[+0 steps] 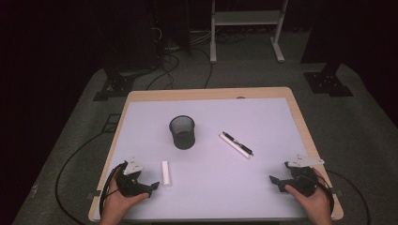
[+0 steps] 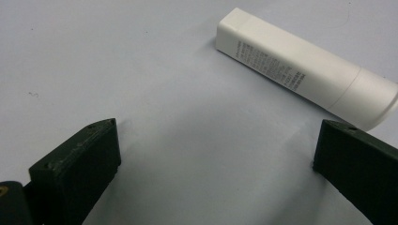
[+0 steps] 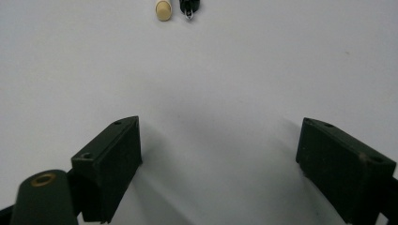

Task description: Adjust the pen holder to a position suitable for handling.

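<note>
A black mesh cup (image 1: 182,132) stands upright near the middle of the white table mat (image 1: 263,117). Right of it a black pen (image 1: 238,143) and a white pen (image 1: 233,146) lie side by side. A white tube (image 1: 166,173) lies at the near left. My left gripper (image 1: 152,185) rests just left of the tube, open. In the left gripper view its jaws (image 2: 218,140) stand wide apart with bare mat between them and the tube (image 2: 300,70) just beyond. My right gripper (image 1: 275,181) sits at the near right, open (image 3: 219,126), nothing between its jaws; the pen ends (image 3: 163,9) lie far ahead.
The wooden table edge (image 1: 307,136) frames the mat. Cables (image 1: 70,164) trail on the grey floor at the left, stand bases (image 1: 115,86) sit beyond the table's far corners, and a white rack (image 1: 246,28) stands at the back.
</note>
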Motion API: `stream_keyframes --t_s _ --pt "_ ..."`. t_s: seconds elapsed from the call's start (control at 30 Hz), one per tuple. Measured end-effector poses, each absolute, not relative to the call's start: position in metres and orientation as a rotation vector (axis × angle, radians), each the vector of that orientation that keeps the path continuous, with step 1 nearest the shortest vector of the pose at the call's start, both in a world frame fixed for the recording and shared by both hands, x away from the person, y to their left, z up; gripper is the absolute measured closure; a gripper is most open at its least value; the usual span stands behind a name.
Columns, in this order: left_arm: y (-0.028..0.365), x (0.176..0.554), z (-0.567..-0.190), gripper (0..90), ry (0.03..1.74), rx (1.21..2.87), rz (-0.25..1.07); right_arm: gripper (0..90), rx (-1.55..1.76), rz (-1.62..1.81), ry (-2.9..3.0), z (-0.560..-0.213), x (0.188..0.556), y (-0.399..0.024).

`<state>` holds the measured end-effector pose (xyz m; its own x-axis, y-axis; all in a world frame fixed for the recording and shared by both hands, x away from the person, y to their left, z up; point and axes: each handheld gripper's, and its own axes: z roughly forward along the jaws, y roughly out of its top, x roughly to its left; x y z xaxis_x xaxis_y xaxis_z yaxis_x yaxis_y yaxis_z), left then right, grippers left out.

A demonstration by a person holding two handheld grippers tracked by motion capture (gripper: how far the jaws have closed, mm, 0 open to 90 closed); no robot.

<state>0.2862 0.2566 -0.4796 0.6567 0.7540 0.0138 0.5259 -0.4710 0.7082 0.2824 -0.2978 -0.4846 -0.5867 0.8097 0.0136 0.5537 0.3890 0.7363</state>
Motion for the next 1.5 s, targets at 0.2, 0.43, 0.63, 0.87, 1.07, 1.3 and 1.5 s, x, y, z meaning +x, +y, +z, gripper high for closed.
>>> stream_keyframes --t_s 0.2,0.43,0.63,0.87,1.07,1.3,1.5 --pt "0.257 0.285 -0.479 2.3 0.994 2.178 0.432 13.4 1.183 1.021 2.303 -0.485 0.282 -0.298" --pt "0.262 0.283 -0.473 11.5 0.997 2.156 0.413 13.4 1.183 1.019 2.302 -0.485 0.282 -0.298" --pt "0.265 0.281 -0.463 13.6 0.995 2.124 0.418 13.4 1.184 1.019 2.302 -0.485 0.282 -0.298" --pt "0.265 0.286 -0.456 16.2 0.996 2.115 0.416 13.4 1.183 1.019 2.302 -0.485 0.282 -0.297" --pt "0.262 0.291 -0.448 19.7 0.987 2.106 0.42 13.4 1.182 1.018 2.301 -0.485 0.282 -0.297" --pt "0.257 0.3 -0.442 22.5 0.976 2.095 0.425 13.4 1.183 1.018 2.301 -0.485 0.282 -0.297" --pt "0.253 0.308 -0.435 25.5 0.979 2.08 0.42 13.4 1.182 1.018 2.301 -0.485 0.282 -0.297"
